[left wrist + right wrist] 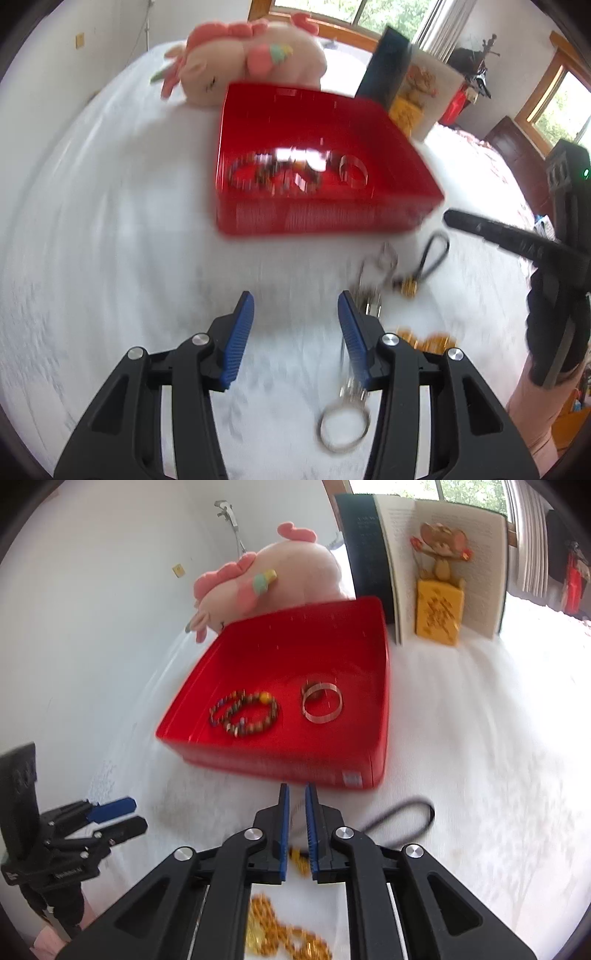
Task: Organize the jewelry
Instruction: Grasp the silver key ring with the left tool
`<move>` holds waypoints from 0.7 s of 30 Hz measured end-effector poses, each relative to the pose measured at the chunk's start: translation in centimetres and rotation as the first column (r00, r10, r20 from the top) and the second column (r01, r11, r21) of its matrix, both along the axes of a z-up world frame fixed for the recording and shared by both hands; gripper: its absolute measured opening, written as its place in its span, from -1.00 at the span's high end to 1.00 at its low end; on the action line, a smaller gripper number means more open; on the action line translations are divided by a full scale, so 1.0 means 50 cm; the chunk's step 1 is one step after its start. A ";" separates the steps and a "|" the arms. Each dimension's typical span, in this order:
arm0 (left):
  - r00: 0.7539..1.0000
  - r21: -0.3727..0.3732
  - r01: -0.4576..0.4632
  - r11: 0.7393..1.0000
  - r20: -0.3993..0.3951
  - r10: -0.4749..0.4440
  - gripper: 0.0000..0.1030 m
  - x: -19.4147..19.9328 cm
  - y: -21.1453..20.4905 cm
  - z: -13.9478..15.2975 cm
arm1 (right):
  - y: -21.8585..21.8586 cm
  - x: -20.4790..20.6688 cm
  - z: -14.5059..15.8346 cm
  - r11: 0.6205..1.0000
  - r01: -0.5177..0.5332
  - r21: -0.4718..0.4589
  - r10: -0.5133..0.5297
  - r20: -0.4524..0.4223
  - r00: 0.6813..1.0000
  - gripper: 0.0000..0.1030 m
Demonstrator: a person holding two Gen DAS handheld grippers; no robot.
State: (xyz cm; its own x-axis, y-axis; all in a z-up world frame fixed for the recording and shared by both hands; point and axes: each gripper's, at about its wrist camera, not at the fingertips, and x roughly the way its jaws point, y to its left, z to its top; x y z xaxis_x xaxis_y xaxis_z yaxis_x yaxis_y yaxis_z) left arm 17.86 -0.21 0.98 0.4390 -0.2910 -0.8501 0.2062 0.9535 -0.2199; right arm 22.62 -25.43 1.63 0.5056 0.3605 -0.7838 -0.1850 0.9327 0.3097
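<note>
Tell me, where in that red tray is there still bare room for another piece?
The red tray is bare across its far half, toward the plush toy and open book. The near half is crowded: beaded bracelets lie left, a silver bangle right, with only a narrow gap between them.

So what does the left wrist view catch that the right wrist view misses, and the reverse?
Only the left wrist view shows the silver key ring lying by the open left gripper. Only the right shows the open book with the mouse figure, and the gold chain. Both show the red tray, the beaded bracelets, the silver bangle and the plush toy.
</note>
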 end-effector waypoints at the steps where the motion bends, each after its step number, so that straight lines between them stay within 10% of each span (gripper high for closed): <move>1: 1.000 0.005 -0.002 1.000 -0.015 0.002 0.11 -0.013 0.002 -0.013 | -0.001 -0.013 -0.007 1.000 -0.001 -0.002 0.001 -0.007 1.000 0.80; 21: 0.997 0.063 0.013 0.998 -0.074 -0.009 0.12 -0.147 -0.024 -0.109 | -0.020 -0.178 -0.095 0.999 -0.015 0.049 0.017 -0.047 0.999 0.76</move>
